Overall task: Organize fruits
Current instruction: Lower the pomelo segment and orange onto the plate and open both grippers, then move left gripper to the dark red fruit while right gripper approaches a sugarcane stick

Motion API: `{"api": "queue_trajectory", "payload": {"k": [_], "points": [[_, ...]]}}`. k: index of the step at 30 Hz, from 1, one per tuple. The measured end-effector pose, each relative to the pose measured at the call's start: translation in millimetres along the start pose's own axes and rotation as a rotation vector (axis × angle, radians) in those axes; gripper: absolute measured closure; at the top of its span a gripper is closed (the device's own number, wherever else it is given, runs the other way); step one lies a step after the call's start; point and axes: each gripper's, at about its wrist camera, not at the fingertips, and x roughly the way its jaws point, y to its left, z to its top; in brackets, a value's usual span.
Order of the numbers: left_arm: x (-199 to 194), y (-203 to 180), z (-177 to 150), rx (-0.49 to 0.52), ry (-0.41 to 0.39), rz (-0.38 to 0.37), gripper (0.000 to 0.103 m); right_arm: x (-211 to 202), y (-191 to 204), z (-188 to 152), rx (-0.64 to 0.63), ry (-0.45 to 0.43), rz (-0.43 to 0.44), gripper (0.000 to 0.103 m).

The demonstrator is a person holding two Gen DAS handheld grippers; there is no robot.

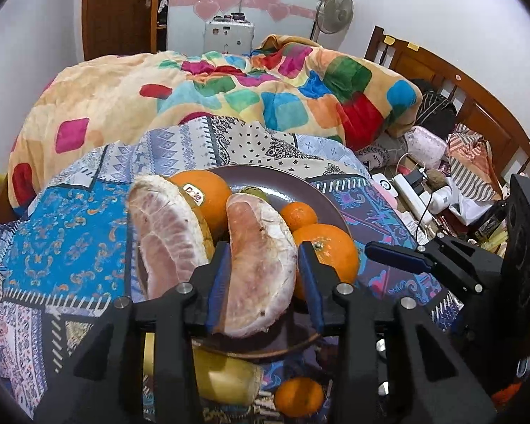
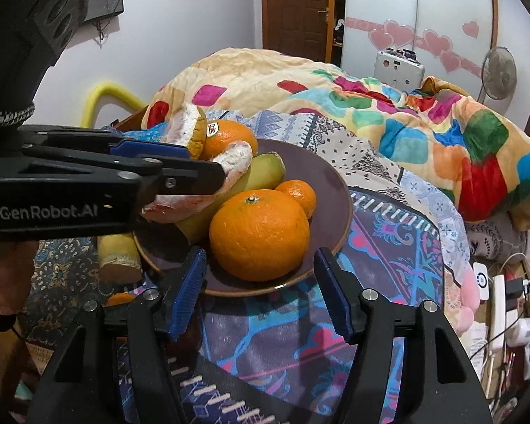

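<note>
The left hand-held gripper (image 1: 263, 268) clamped a pomelo segment (image 1: 261, 265) over the brown plate (image 1: 286, 180). Only the right view showed the right hand-held gripper (image 2: 259, 291) gaping empty before the large orange (image 2: 259, 235); the left view alone revealed a small tangerine (image 1: 298, 401) below the plate.

The left tongs (image 1: 261, 265) are clamped on a peeled pomelo segment (image 1: 261, 268), the blue pads pressed against both its sides. The right tongs (image 2: 261, 289) are held spread wide with nothing between the pads (image 2: 187, 293). Bare fingers (image 2: 7, 282) are seen behind the left tongs' body.
</note>
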Motion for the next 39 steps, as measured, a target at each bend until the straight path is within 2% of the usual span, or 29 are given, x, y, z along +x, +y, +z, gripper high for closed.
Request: {"api": "queue_trajectory", "payload": {"k": [10,14,18,26,34,39], "points": [[-62.6,4.2,-16.5,-0.008,-0.077,0.076,0.062,-40.2,3.4,4.7,0.023,-0.077,-0.015,0.043],[-85.5,8.3,-27.9,-0.011,-0.106,0.114,0.046,-55.6,10.3,4.8,0.021,-0.110,-0.009,0.043],[-96.8,18.2,-44.3,-0.023,-0.102,0.148,0.041,-62.1,18.7,3.5,0.011,-0.125,0.004,0.043],[-82.5,45.5,-76.7,-0.061,-0.029,0.185,0.040,-56.2,37.9,-7.5,-0.024,-0.117,0.025,0.043],[-47.7,68.1,-98.8,-0.082,0.062,0.168,0.041,-32.5,47.4,-12.4,-0.034,-0.075,0.057,0.043],[-31.3,66.9,-102.2,-0.061,0.085,0.156,0.050,-22.6,47.2,-11.7,-0.030,-0.059,0.070,0.043]]}}
